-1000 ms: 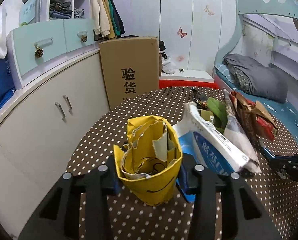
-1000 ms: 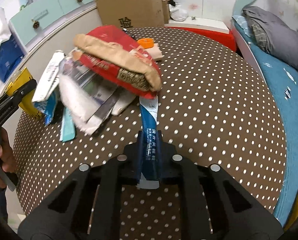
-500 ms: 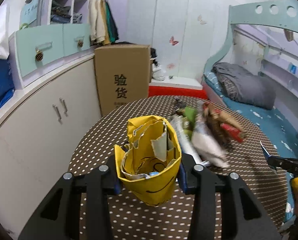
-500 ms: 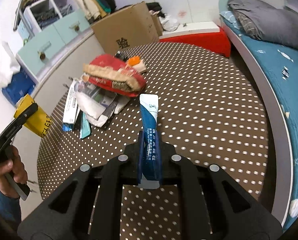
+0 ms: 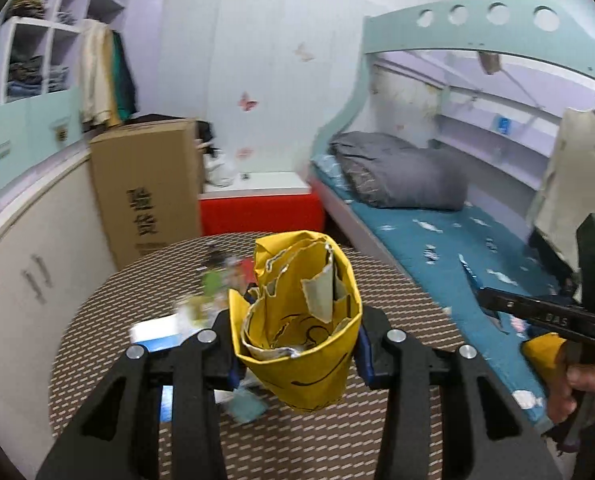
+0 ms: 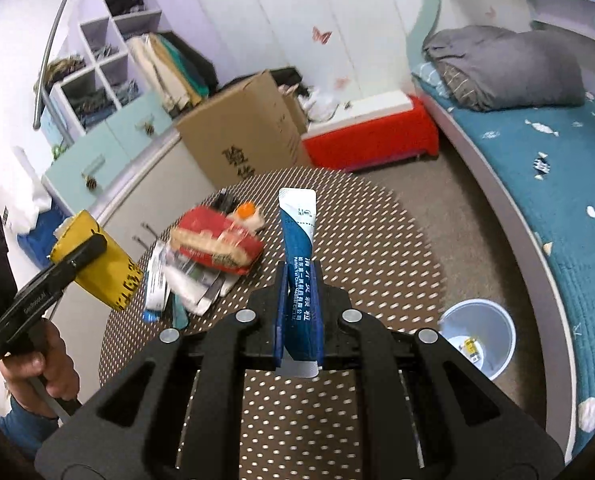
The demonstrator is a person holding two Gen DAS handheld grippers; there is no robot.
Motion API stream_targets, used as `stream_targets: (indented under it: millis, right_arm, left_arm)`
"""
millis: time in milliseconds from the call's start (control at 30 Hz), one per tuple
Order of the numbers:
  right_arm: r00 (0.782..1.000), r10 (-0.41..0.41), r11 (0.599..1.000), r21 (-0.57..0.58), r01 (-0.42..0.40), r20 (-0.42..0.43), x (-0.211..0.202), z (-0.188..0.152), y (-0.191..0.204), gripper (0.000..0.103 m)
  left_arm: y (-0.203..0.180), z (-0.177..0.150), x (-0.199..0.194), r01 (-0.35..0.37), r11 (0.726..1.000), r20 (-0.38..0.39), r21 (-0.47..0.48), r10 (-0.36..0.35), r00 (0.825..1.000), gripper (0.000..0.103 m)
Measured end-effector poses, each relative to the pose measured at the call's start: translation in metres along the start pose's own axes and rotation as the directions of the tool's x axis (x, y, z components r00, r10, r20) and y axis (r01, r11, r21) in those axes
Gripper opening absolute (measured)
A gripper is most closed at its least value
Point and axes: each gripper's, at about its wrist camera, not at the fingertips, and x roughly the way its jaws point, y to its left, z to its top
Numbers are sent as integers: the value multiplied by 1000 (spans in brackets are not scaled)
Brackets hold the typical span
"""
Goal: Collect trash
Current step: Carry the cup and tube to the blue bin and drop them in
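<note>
The right gripper (image 6: pixel 297 312) squeezes a blue packet (image 6: pixel 299 264) and the left gripper (image 5: pixel 297 344) squeezes a yellow wrapper (image 5: pixel 297 332), both above the dotted table (image 6: pixel 369 240), so carry them over the white bin (image 6: pixel 477 340) before letting go.

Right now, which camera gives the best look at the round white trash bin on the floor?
The right wrist view: the round white trash bin sits on the floor right of the polka-dot table, its open mouth showing scraps inside. The left wrist view doesn't show it at all.
</note>
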Motion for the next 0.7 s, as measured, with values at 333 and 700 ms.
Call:
stream_targets:
  millis: [333, 700]
  right_arm:
    - [991, -96, 991, 99, 87, 98, -35, 20, -66, 11]
    - [976, -200, 940, 296, 168, 81, -34, 12, -171, 11]
  left_arm:
    - [-87, 25, 49, 180, 980, -34, 84, -177, 984, 41]
    - [-192, 21, 144, 347, 929, -215, 132, -314, 925, 41]
